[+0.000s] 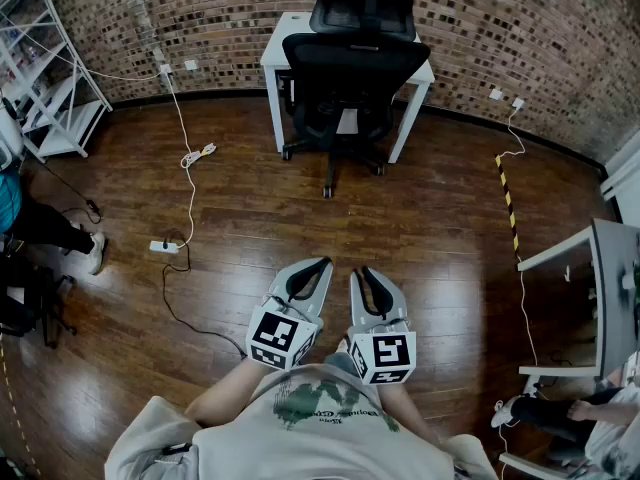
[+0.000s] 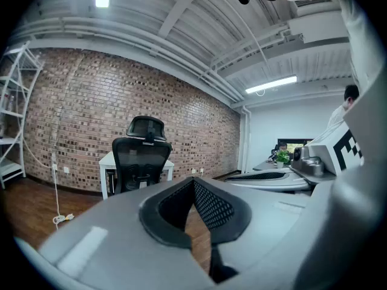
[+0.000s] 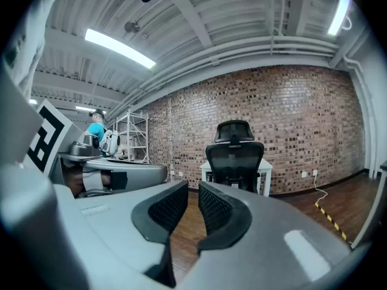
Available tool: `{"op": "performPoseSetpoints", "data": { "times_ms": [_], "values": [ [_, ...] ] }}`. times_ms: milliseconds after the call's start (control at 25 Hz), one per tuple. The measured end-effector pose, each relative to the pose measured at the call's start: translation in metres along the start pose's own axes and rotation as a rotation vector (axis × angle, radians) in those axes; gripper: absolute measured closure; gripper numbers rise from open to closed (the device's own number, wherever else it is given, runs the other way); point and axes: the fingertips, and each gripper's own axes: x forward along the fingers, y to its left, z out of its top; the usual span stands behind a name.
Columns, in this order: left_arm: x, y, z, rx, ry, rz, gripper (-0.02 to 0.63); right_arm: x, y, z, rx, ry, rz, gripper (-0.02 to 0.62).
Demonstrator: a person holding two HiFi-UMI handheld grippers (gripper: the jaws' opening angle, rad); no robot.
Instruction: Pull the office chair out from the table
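Observation:
The black office chair (image 1: 355,68) with a headrest stands pushed in under a small white table (image 1: 283,41) against the brick wall, far across the wooden floor. Both grippers are close to my body, well short of the chair. My left gripper (image 1: 322,265) is shut, its tips together with nothing held. My right gripper (image 1: 362,271) is open by a narrow gap, also empty. The left gripper view shows the chair (image 2: 140,156) ahead left of the jaw tips (image 2: 195,183). In the right gripper view the chair (image 3: 234,156) stands beyond the slightly parted jaws (image 3: 193,192).
A power strip (image 1: 165,247) and white cables (image 1: 190,158) lie on the floor at left. A white shelf rack (image 1: 60,98) stands far left, and a person's legs (image 1: 50,230) are near it. Yellow-black tape (image 1: 507,203), a desk (image 1: 610,288) and a seated person (image 1: 560,408) are at right.

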Motion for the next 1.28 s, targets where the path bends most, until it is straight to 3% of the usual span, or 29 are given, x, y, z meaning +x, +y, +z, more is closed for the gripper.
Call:
{"op": "performPoseSetpoints", "data": {
  "times_ms": [560, 920, 1280],
  "values": [
    [0.122, -0.028, 0.032, 0.071, -0.031, 0.100, 0.595, 0.033, -0.128, 0.031, 0.000, -0.068, 0.074, 0.540],
    [0.155, -0.007, 0.042, 0.071, -0.037, 0.146, 0.595, 0.067, -0.155, 0.038, -0.006, -0.068, 0.104, 0.541],
    [0.212, 0.047, 0.046, 0.021, -0.055, 0.111, 0.595, 0.138, -0.172, 0.044, -0.038, -0.044, 0.083, 0.541]
  ]
}}
